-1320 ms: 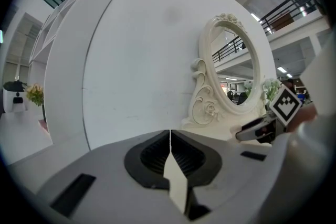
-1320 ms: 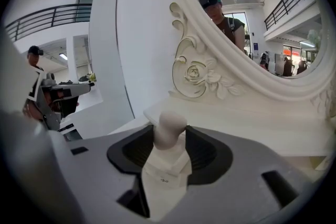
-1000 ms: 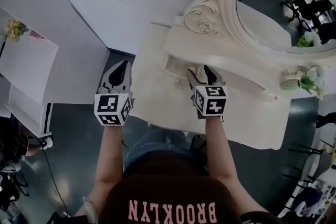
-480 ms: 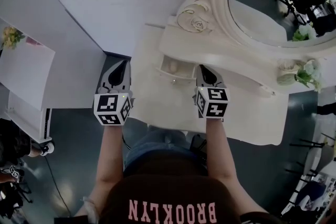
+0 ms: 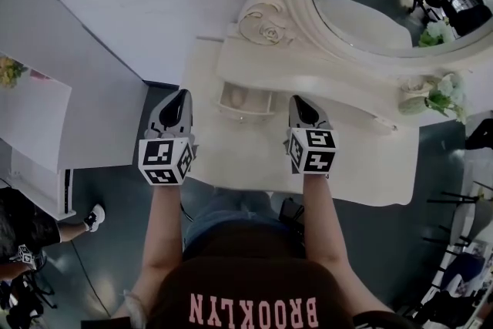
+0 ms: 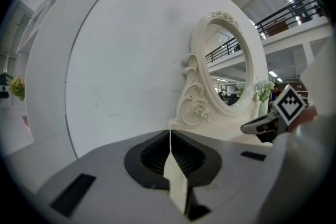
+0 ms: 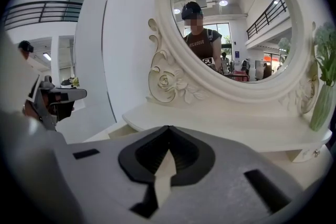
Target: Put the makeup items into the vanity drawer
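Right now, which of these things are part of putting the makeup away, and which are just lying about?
Part of the job:
- open vanity drawer
- left tongs and right tongs, both shut and empty
No makeup item can be made out.

Just there:
- oval mirror
- vase of flowers
- bystander at the lower left

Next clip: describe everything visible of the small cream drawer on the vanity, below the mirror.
The small cream drawer looks like painted wood, matching the white vanity. It stands pulled open from the raised shelf beneath the oval mirror, jutting over the vanity's top. It sits between the left gripper and right gripper; neither touches it. Its contents cannot be made out.
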`<state>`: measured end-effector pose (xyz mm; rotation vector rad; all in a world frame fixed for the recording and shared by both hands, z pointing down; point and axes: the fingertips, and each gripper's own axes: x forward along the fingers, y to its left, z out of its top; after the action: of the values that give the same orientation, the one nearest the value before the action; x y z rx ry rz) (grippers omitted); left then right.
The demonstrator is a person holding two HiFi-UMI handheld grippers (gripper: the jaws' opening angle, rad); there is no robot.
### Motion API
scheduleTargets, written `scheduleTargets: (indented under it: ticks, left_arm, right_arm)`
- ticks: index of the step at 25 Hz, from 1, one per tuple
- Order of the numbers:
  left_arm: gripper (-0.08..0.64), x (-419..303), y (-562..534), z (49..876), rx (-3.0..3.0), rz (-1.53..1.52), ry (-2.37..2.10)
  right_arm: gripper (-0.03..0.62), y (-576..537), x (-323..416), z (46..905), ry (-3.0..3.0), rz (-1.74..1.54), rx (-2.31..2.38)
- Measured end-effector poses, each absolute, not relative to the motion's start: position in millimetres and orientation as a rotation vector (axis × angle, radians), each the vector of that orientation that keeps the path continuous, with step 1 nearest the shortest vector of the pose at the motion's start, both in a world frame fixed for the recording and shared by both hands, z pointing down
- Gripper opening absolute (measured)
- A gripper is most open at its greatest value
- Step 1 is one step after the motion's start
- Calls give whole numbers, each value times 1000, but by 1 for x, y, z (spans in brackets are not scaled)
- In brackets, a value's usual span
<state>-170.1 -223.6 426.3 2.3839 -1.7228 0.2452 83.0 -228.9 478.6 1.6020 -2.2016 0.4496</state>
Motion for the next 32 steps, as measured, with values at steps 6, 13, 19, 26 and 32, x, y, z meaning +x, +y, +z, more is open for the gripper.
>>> scheduleTargets:
  ticks: [6,13,19,26,32]
  left_arm:
    - [8,-145,-226,440,2391,265,-1662]
    - [8,-128,-220,463,2357,284,-1615]
    - [8,-121,-206,487,2319,326,-1590]
    - [8,-118,-187,509,2281,372,-1566]
    - [8,-113,-178,521,2279,408,-1540]
  right_arm:
    - [-2,-219,112,491,-2146,488,1641]
    - [-2,-194,135,523,-2079,570,1626]
    - [-2,-170,141,553,-2047,637,1562]
    - [0,-146,138,578,-2035,702,1496]
    - [248,-136,132,595,-2041,770,1448]
